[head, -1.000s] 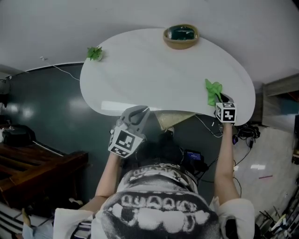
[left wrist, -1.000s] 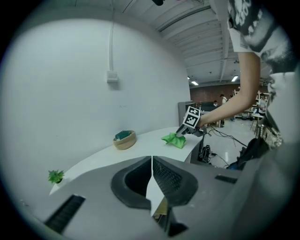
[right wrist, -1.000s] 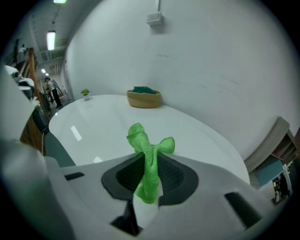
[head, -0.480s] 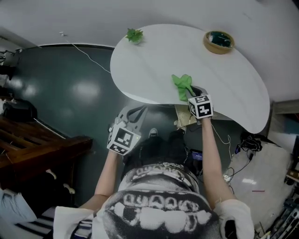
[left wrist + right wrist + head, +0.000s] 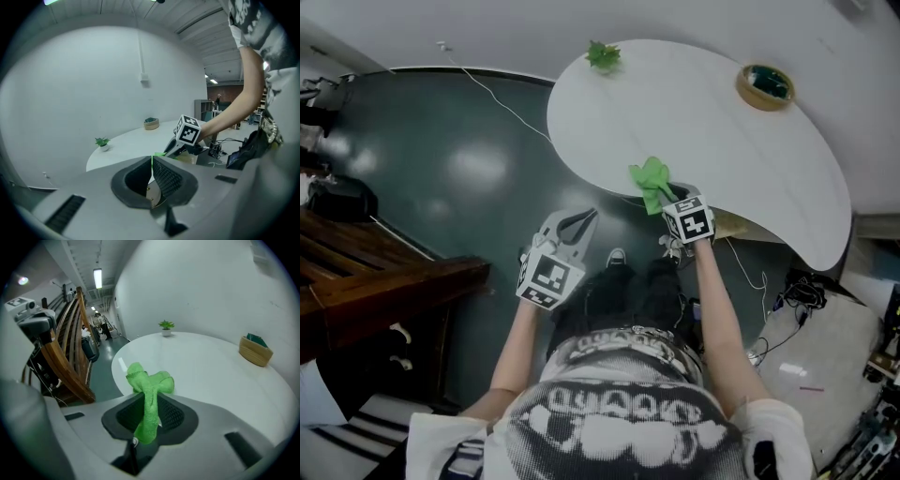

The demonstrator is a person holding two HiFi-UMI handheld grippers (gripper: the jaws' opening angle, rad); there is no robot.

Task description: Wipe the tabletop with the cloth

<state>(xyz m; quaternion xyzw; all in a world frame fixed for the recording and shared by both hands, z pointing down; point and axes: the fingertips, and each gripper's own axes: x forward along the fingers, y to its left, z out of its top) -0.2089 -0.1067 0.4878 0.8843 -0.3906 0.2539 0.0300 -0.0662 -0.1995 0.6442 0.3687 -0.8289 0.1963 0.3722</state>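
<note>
— Two grippers, but only one working?

— Yes. Left gripper (image 5: pixel 577 217) hangs just off the tabletop's (image 5: pixel 712 131) near edge, jaws together, nothing between them. The cloth (image 5: pixel 652 178) has slid leftward along that edge from the tabletop's right end, so I'd say the near strip is wiped and the far side isn't. Right gripper (image 5: pixel 673 194) is clamped on the bunched cloth.

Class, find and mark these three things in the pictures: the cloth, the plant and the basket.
cloth (image 5: pixel 149 382): right gripper view, on its bunched upper end.
plant (image 5: pixel 602 53): head view, on its leaves.
basket (image 5: pixel 253 355): right gripper view, on its side wall.
</note>
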